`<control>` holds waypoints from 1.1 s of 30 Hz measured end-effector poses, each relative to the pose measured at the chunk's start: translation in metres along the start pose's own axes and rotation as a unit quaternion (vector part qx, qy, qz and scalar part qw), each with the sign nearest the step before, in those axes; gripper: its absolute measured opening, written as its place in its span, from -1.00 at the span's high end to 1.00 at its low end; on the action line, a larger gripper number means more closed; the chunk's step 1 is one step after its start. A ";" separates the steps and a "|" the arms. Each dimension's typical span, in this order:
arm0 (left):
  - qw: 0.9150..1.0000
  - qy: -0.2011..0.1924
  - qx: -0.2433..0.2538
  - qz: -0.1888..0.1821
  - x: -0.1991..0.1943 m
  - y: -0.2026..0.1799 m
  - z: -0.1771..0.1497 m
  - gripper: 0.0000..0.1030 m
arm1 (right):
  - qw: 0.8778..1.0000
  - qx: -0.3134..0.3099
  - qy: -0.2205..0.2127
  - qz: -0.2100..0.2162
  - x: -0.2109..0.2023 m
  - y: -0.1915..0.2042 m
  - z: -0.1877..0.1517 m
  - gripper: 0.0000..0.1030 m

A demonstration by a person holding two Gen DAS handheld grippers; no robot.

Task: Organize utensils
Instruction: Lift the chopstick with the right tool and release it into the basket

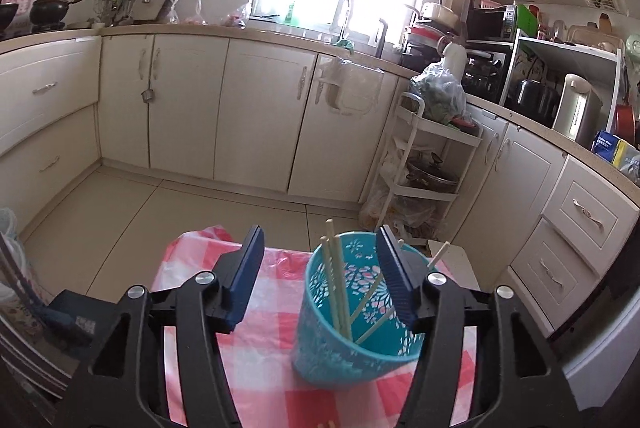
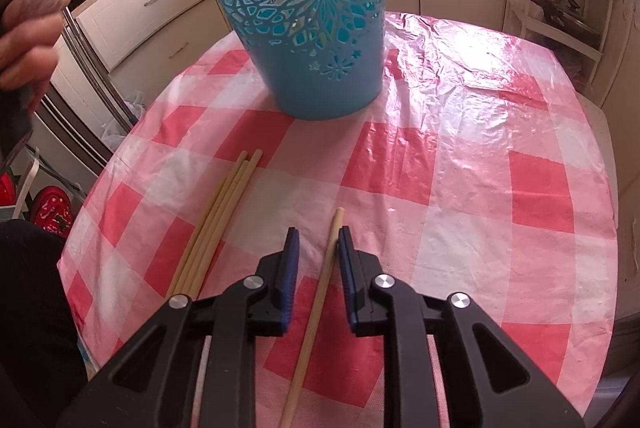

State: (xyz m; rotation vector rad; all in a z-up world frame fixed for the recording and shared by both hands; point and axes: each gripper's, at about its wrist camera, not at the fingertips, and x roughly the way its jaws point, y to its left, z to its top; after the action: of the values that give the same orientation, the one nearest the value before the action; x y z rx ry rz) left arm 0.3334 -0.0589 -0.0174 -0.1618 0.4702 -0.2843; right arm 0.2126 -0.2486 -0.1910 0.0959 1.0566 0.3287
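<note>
The right gripper (image 2: 316,252), jaws spread, straddles a single chopstick (image 2: 316,304) on the tablecloth (image 2: 460,187). Closing off-centre could roll it away. The left gripper (image 1: 320,268), spread, brackets the blue basket (image 1: 360,340) holding chopsticks; a bump could tip it. Four more chopsticks (image 2: 216,224) lie nearby. The room is a kitchen.

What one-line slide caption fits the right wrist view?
Right gripper open astride a single chopstick on the checked tablecloth, bundled chopsticks lying left, teal basket standing ahead.
</note>
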 end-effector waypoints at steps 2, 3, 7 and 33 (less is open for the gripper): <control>1.000 0.000 0.001 0.010 -0.022 0.011 -0.010 -0.35 | 1.000 -0.002 0.003 -0.002 -0.001 0.001 0.000 0.56; 1.000 0.000 -0.001 0.018 -0.033 0.018 -0.018 -0.45 | 1.000 -0.005 0.003 -0.005 -0.001 0.002 -0.001 0.56; 0.999 0.016 -0.027 0.032 -0.046 0.044 -0.048 -0.49 | 1.000 -0.013 -0.002 -0.020 -0.001 0.005 -0.003 0.56; 0.992 0.093 -0.063 0.053 -0.008 0.059 -0.068 -0.48 | 0.981 0.047 -0.150 0.117 -0.093 0.013 0.030 0.90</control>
State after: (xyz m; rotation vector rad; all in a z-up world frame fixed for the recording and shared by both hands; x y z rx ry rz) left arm 0.3087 -0.0071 -0.0870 -0.2330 0.6801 -0.1652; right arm 0.1939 -0.2629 -0.0955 0.3469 0.7625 0.4613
